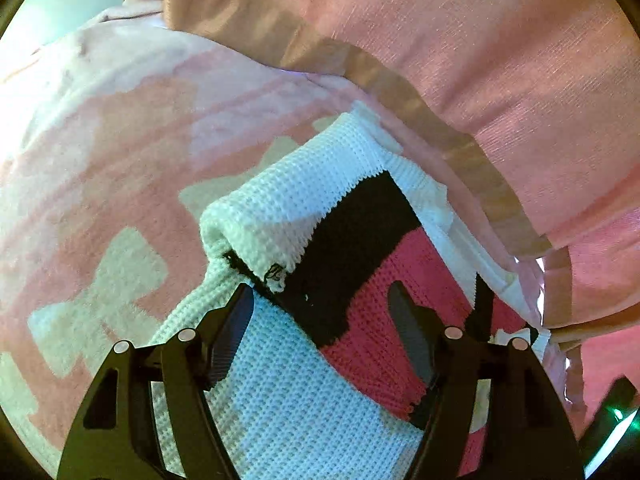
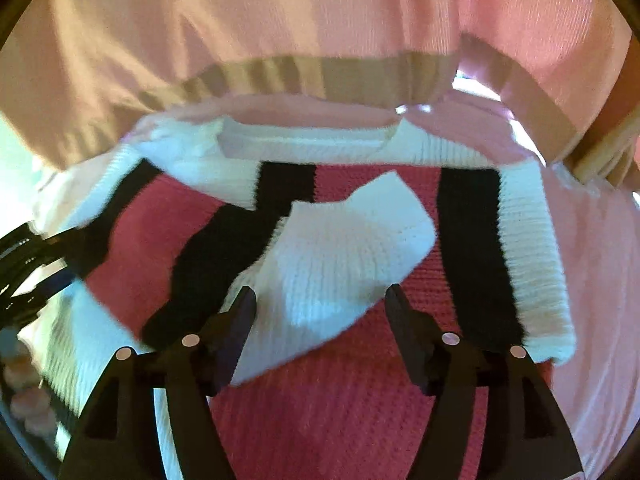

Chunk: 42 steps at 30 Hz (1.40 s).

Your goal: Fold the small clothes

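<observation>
A small knitted sweater (image 1: 360, 272) in white, black and red lies on a pink and white patterned blanket (image 1: 100, 160). In the left wrist view one white sleeve (image 1: 280, 200) is folded over its body. My left gripper (image 1: 324, 312) hovers open just above the sweater, and nothing is pinched between its fingers. In the right wrist view the sweater (image 2: 360, 380) lies spread flat, neckline at the far side, with a white sleeve (image 2: 340, 264) folded across the red front. My right gripper (image 2: 320, 308) is open over that sleeve's end, its pads apart from the knit.
A person in a pink top with a ribbed hem (image 2: 320, 32) stands right behind the sweater, filling the far side of both views (image 1: 480, 60). The left gripper's black body (image 2: 24, 264) shows at the left edge of the right wrist view.
</observation>
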Available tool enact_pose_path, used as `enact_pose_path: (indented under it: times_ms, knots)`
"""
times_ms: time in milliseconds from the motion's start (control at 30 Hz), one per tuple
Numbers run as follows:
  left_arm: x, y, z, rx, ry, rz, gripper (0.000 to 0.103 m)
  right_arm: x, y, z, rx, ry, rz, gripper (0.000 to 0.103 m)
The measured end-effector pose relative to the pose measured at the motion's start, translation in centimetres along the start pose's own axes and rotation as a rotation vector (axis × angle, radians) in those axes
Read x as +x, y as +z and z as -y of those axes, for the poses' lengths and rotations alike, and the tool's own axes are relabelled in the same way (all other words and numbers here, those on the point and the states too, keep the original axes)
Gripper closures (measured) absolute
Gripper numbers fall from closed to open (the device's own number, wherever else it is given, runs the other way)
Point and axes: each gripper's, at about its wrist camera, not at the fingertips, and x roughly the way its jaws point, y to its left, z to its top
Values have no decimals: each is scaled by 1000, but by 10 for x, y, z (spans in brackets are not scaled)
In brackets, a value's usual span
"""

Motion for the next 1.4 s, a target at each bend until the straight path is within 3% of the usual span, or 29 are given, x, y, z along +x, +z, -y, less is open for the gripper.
enact_pose_path:
  times_ms: [33,100,233,267,333,400,433,500,567,633,733,800,1000,1133,1167,1200,1233,1300,1400]
  knots:
    - [-4,-1,-4,-2,-8,2,36,6,2,1,12,-5,-7,74]
    - [-1,1,-5,-5,-23,0,36,2,7,11,63,38,0,92]
    - [5,4,-9,-18,-27,-6,38,-56,14,53,178,271,167,93]
    - [8,4,-10,-15,-21,-6,38,-62,12,64,188,283,184,93]
    - [12,3,-9,-9,-14,-13,38,-52,4,82,180,247,161,83]
    - [15,0,-6,8,3,-11,38,-15,-10,98,169,174,16,81]
    - [14,0,-3,18,12,-8,38,-1,-17,107,197,179,-36,82]
    - [14,-2,1,25,19,-5,38,2,-26,126,302,272,-23,79]
    - [12,-2,2,8,9,-2,38,-2,-17,134,351,303,-44,67]
    - [12,1,3,-23,-36,-15,38,-13,-11,140,361,292,14,42]
    - [15,4,0,-72,-70,-29,39,-10,-14,144,368,273,7,42]
    - [18,7,-1,-77,-75,-32,50,-7,-17,152,413,304,-17,43]
    - [20,9,-8,-77,-81,-35,55,-20,-16,181,566,476,-23,37]
    - [20,8,-8,-78,-82,-33,55,-3,-15,173,566,455,-75,38]
    - [20,8,-7,-70,-79,-32,55,4,-16,168,546,437,-88,41]
    - [20,8,-6,-64,-73,-29,58,6,-16,164,523,411,-91,59]
    - [19,9,-6,-62,-68,-22,61,6,-13,157,473,349,-91,94]
    - [17,13,-8,-72,-78,-5,86,0,-5,150,422,327,-61,96]
    - [4,21,-7,-53,-93,67,93,-58,28,133,302,378,134,96]
